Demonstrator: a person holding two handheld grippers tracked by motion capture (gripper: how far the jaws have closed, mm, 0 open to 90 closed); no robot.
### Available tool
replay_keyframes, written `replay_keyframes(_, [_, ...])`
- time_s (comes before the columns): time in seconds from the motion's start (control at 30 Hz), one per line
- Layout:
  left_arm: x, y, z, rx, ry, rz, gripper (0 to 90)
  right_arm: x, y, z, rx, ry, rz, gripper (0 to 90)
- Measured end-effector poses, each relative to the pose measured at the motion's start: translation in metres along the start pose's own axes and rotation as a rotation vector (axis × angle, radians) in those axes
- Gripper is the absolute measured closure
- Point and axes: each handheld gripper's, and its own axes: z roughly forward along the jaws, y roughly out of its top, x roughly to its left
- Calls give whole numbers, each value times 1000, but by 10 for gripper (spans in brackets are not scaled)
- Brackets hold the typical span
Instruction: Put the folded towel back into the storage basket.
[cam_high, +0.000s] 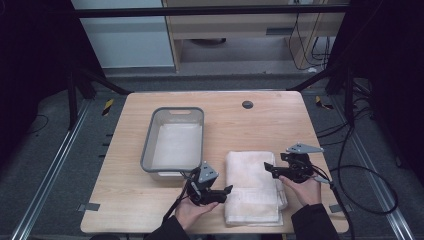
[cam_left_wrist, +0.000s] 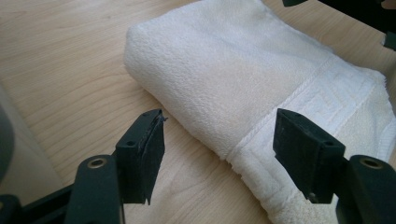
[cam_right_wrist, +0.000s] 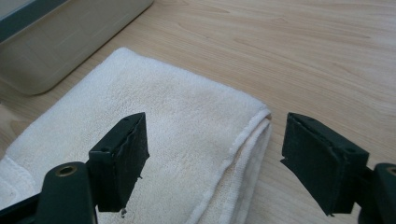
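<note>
A folded white towel (cam_high: 252, 186) lies flat on the wooden table (cam_high: 260, 125), near its front edge. My left gripper (cam_high: 227, 190) is open at the towel's left edge, jaws spread wide just above the hem band (cam_left_wrist: 299, 116). My right gripper (cam_high: 268, 168) is open at the towel's right side, over its folded far corner (cam_right_wrist: 252, 116). In the left gripper view the towel (cam_left_wrist: 224, 60) runs away between the jaws. In the right gripper view the towel (cam_right_wrist: 163, 126) passes under the left jaw. Nothing is held.
A grey plastic bin (cam_high: 174, 141) with something pale inside stands left of the towel, and its wall (cam_right_wrist: 65, 42) shows in the right gripper view. A round cable grommet (cam_high: 247, 104) sits at the table's back. Cables trail off the right side.
</note>
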Motion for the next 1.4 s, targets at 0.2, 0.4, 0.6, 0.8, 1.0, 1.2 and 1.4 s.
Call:
replay_keyframes(0.2, [-4, -1, 6, 22, -3, -3, 325, 2, -3, 8, 25, -1, -7, 229])
replay_keyframes(0.4, [-5, -3, 15, 38, -5, -5, 313, 2, -6, 12, 32, -2, 1, 234])
replay_keyframes(0.6, [-4, -7, 23, 57, -11, -17, 300, -7, -14, 16, 38, 9, 57, 244])
replay_keyframes(0.8, [-5, -10, 29, 63, -31, -33, 281, -8, -18, 22, 63, 16, 55, 248])
replay_keyframes(1.0, [-9, -13, 36, 86, -33, -18, 275, -7, -21, 28, 90, 25, 60, 261])
replay_keyframes(1.2, [-8, -15, 41, 102, -32, -28, 276, -5, -23, 32, 111, 26, 57, 272])
replay_keyframes(1.4, [-5, -17, 46, 118, -56, -56, 280, -6, -25, 36, 131, 32, 70, 282])
